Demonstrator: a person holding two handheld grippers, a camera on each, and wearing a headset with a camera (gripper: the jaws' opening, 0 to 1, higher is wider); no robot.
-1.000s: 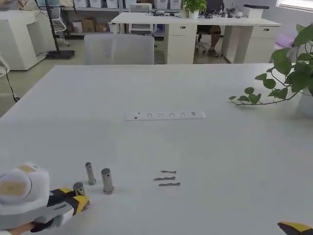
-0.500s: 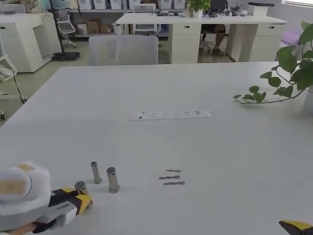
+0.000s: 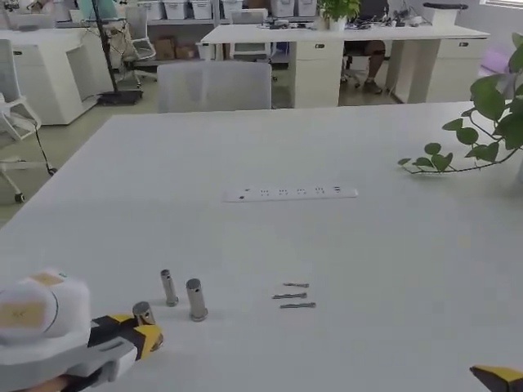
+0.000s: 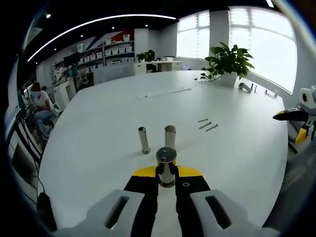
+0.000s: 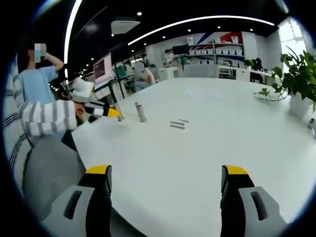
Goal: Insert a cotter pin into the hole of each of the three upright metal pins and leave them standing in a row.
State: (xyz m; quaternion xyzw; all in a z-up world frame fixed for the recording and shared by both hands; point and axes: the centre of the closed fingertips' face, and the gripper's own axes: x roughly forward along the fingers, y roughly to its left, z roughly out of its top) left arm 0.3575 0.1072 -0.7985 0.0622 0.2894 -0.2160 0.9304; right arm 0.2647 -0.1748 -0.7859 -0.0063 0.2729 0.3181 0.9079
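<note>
The headset camera is turning leftward, so everything in the head view is sliding toward the right of the frame. The power strip [image 3: 290, 193] is drifting right across the centre. The cotter pins [image 3: 290, 296], the left standing pin [image 3: 169, 287] and the right standing pin [image 3: 196, 300] are drifting with it at lower centre. At lower left, the left gripper [image 3: 151, 339] and the third metal pin [image 3: 144, 313] at its tip are shifting by the same amount. More of a white chair [image 3: 18, 122] is coming in at the left edge.

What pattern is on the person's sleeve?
The sleeve has grey and white stripes, clearest in the right gripper view.
</note>
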